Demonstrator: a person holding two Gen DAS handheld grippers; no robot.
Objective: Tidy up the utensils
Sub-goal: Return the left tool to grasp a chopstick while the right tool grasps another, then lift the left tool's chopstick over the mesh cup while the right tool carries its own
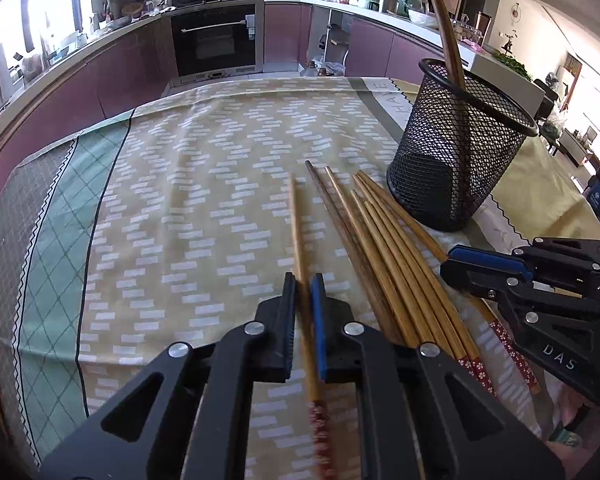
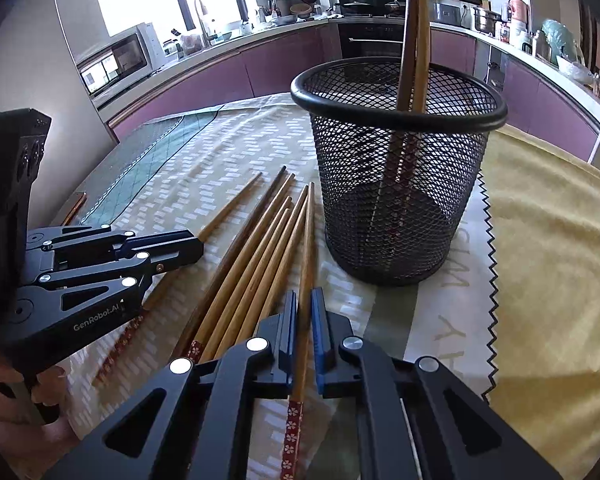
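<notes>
The tabletop (image 1: 204,184) lies bare toward its far edge and far left corner, wide room for a tool to pass. Toward the right edge the mesh basket (image 2: 396,184) stands upright, with two chopsticks (image 2: 414,40) rising above its rim. Loose chopsticks (image 2: 256,256) fan just beside its base, between the left tool (image 1: 303,300) and right tool (image 2: 304,312).

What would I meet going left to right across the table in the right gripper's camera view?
The other black left gripper → loose bamboo chopsticks on the patterned tablecloth → black wire-mesh cup → plain yellow cloth.
</notes>
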